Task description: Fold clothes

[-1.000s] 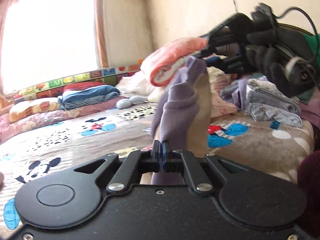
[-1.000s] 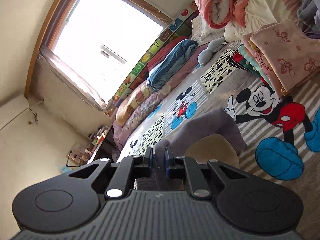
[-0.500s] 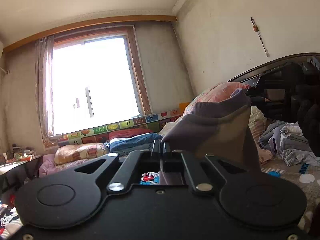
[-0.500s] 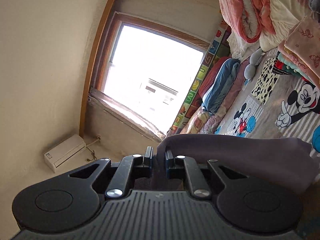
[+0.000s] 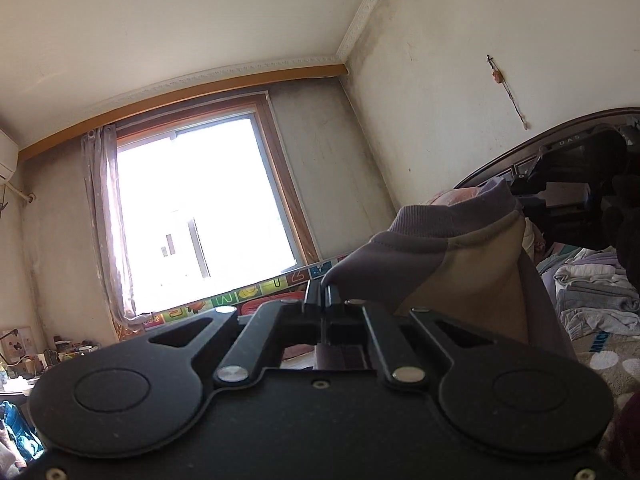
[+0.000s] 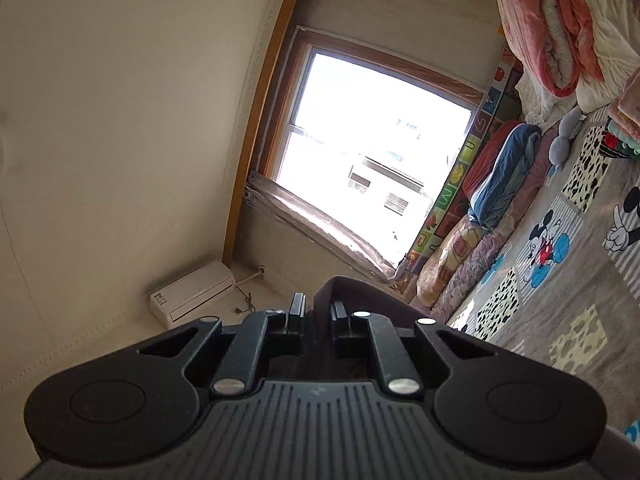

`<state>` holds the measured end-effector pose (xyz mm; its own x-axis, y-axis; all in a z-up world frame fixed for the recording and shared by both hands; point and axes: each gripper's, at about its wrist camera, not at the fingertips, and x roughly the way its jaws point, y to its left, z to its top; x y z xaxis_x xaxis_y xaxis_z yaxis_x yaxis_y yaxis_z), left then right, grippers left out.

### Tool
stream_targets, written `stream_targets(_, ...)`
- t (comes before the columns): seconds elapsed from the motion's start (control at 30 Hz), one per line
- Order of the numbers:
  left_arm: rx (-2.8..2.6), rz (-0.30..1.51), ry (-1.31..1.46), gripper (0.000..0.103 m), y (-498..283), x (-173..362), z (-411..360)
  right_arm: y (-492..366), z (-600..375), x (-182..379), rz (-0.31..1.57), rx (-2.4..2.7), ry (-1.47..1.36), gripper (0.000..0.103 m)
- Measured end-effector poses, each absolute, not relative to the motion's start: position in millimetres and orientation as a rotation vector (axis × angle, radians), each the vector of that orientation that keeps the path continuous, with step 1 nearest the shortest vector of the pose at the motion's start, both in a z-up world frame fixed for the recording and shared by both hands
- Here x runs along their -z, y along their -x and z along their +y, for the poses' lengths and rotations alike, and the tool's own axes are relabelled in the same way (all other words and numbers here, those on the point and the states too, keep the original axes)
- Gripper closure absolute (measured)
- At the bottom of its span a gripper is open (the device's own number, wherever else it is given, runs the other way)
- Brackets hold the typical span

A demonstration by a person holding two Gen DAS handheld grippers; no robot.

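Left hand-held gripper (image 5: 322, 294): jaws together, clamped on one edge of the purple-and-tan garment (image 5: 452, 264), which stretches toward 2 o'clock, raised above the bed (image 5: 600, 364). Right hand-held gripper (image 6: 316, 314): jaws nearly together, pinching a thick fold of the same cloth, which runs off toward 4 o'clock. Judged light, soft and limp, prone to sagging between grips; best held at the ribbed hem or corners.
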<state>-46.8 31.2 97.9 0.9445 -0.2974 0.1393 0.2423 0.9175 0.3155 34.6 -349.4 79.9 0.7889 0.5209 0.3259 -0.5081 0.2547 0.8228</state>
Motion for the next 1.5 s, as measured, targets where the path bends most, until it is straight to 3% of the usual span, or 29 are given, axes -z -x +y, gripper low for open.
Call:
stream_targets(0.2,0.246,-0.082,-0.289,0.103,25.1,-72.1,37.3,-32.0,-342.6,-49.6,0.09,-0.69,-1.127,0.09)
stream_targets(0.97,0.2,0.366,-0.3,0.103,-268.4,64.0,56.5,-303.1,-272.3,87.7,0.487,-0.429,-1.007,0.09)
stream_targets(1.5,0.227,0.623,-0.233,0.103,-373.4,140.0,61.3,-406.4,-262.1,163.1,0.718,-0.32,-0.973,0.09)
